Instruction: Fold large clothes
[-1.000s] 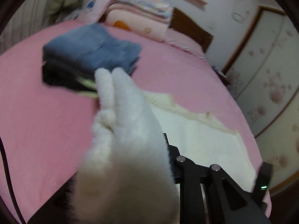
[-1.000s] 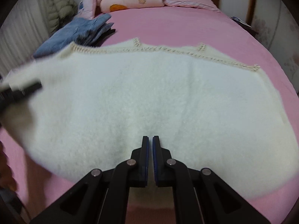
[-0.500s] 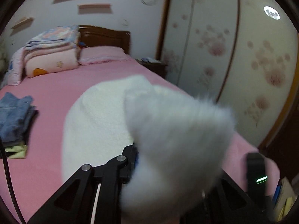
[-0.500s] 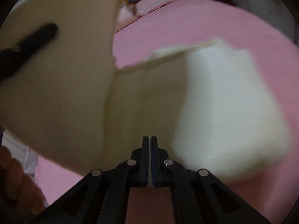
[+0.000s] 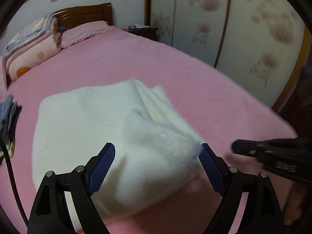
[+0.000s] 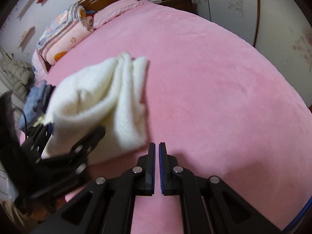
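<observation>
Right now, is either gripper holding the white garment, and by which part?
Nothing is held. The left gripper is open around the white garment's folded edge; the right gripper is shut beside it, empty.

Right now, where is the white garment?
The white garment lies folded on the pink bed, just ahead of the open left hand-held gripper; in the right wrist view it sits left of the right hand-held gripper.

At the bottom centre of the frame the right gripper (image 6: 157, 149) hangs over the pink bed (image 6: 214, 81), its jaws nearly together with a thin gap and nothing between them. Left of centre lies the folded white fleece garment (image 6: 101, 101). The left gripper (image 6: 64, 134), jaws spread, overlaps its lower left edge. Folded quilts (image 6: 64, 37) sit upper left.
</observation>
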